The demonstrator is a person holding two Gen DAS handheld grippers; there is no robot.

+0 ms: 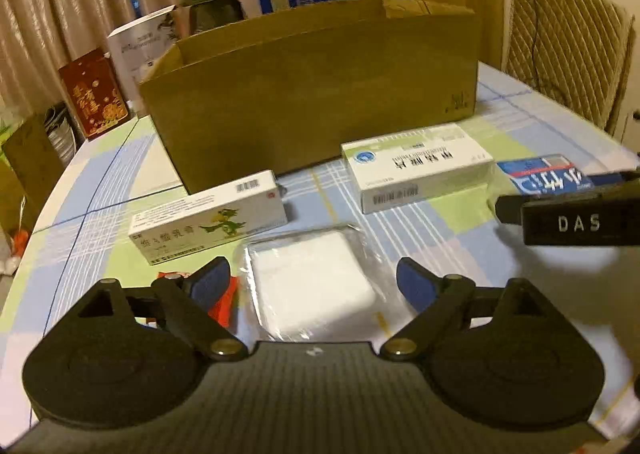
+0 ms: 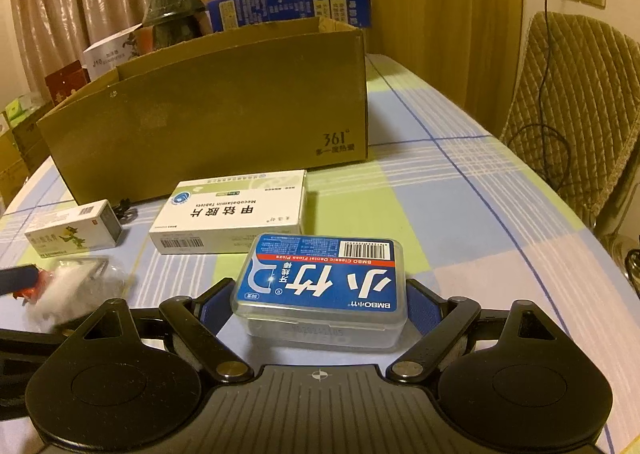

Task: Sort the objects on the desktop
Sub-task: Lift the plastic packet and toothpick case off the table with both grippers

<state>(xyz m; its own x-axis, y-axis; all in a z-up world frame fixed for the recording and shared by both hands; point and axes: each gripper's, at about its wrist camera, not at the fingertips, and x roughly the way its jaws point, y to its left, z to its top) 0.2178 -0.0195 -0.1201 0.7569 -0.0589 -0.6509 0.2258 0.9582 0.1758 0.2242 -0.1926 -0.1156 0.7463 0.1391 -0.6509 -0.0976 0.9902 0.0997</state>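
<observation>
Right wrist: right gripper (image 2: 320, 304) jaws wide around clear plastic floss box (image 2: 320, 286), contact unclear. Left gripper (image 1: 314, 282) jaws wide, empty, over crinkly gauze packet (image 1: 312, 282).

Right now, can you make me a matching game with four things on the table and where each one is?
Things:
1. floss pick box
2. cardboard box
3. dragon carton
4. clear bag of white pads

Places:
A. behind all the small items
B. between the right gripper fingers
C. lying ahead of the open left gripper
D. leftmost, in front of the big box's left end

Pairs: 1-B, 2-A, 3-D, 4-C
</observation>
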